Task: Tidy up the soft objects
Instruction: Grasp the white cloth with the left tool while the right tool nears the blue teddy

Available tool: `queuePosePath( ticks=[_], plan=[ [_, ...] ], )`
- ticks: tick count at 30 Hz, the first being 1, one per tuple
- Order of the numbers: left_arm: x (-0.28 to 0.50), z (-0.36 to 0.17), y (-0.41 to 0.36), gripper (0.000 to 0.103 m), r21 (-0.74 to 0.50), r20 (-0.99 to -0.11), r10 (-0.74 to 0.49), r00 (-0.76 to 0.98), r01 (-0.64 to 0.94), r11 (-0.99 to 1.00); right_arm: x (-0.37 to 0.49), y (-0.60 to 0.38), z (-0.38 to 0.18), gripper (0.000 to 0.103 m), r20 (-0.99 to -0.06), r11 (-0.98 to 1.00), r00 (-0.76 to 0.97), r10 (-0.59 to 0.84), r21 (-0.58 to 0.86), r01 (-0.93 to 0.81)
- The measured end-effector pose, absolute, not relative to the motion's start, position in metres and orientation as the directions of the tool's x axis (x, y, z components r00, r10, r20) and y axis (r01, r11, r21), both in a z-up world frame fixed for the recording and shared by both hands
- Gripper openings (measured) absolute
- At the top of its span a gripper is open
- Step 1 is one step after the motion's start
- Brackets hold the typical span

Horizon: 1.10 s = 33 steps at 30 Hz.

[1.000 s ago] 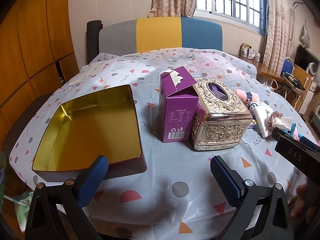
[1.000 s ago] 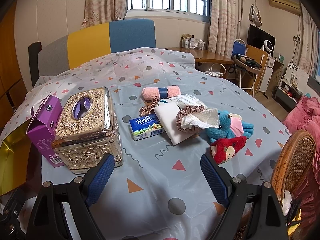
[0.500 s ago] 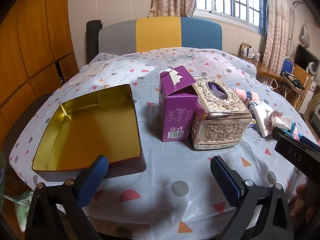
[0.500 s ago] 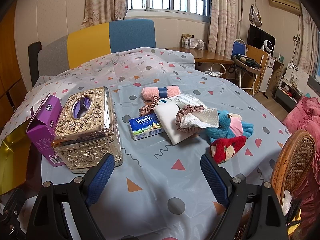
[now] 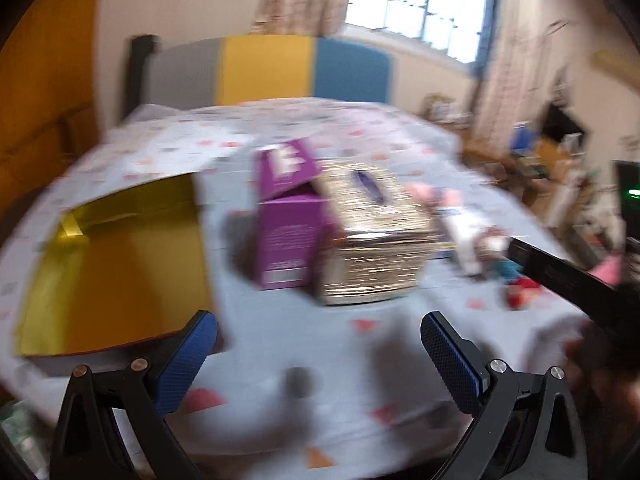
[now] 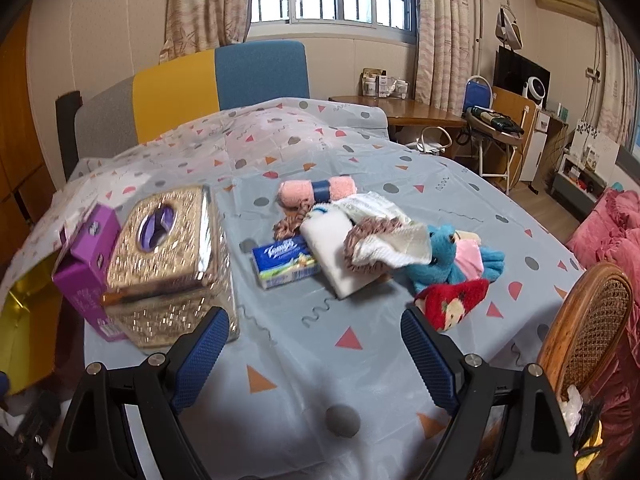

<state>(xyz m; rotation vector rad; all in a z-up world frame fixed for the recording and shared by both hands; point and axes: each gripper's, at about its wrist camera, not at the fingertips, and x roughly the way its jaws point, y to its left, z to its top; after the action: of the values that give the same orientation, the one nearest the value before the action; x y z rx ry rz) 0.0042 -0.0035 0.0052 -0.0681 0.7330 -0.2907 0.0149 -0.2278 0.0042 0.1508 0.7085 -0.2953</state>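
Note:
A heap of soft things lies right of centre in the right wrist view: a rolled pink towel (image 6: 318, 192), a white cloth (image 6: 394, 242) on a brown scrunchie, a blue plush toy (image 6: 444, 260), a red plush toy (image 6: 452, 302) and a tissue pack (image 6: 286, 262). My right gripper (image 6: 314, 354) hangs open in front of them, holding nothing. In the blurred left wrist view an open gold tin (image 5: 116, 264) lies at the left. My left gripper (image 5: 318, 358) is open and empty, near the table's front edge.
An ornate gold tissue box (image 6: 168, 256) and an open purple carton (image 6: 88, 264) stand between the tin and the heap. A wicker chair back (image 6: 592, 344) rises at the table's right edge. The patterned tablecloth (image 6: 360, 148) runs back to a three-coloured headboard.
The left wrist view has gone blurred and the scene in it has shifted; the left gripper is moving. The right view has shifted slightly. Both grippers remain open.

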Motion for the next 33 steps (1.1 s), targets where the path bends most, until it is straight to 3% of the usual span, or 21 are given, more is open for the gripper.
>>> queuePosePath(
  ticks=[7, 12, 21, 30, 33],
  plan=[
    [0.013, 0.019, -0.068, 0.103, -0.118, -0.643, -0.446, 0.623, 0.494, 0.861, 0.007, -0.316, 0.035, 0.089, -0.657, 0.901, 0.728, -0.197, 0.171, 0.398],
    [0.036, 0.016, -0.121, 0.103, -0.174, -0.674, -0.552, 0.491, 0.621, 0.765, -0.019, -0.392, 0.041, 0.089, -0.665, 0.82, 0.716, -0.211, 0.279, 0.5],
    [0.078, 0.004, -0.198, 0.103, -0.193, -0.737, -0.562, 0.375, 0.681, 0.707, -0.039, -0.442, 0.032, 0.089, -0.663, 0.773, 0.714, -0.225, 0.325, 0.545],
    [0.11, -0.023, -0.254, 0.103, 0.067, -0.795, -0.443, 0.414, 0.785, 0.616, -0.023, -0.454, 0.015, 0.089, -0.693, 0.805, 0.702, -0.165, 0.316, 0.501],
    [0.117, -0.04, -0.269, 0.097, 0.169, -0.792, -0.401, 0.459, 0.797, 0.58, -0.017, -0.461, 0.011, 0.089, -0.7, 0.805, 0.698, -0.153, 0.322, 0.499]
  ],
)
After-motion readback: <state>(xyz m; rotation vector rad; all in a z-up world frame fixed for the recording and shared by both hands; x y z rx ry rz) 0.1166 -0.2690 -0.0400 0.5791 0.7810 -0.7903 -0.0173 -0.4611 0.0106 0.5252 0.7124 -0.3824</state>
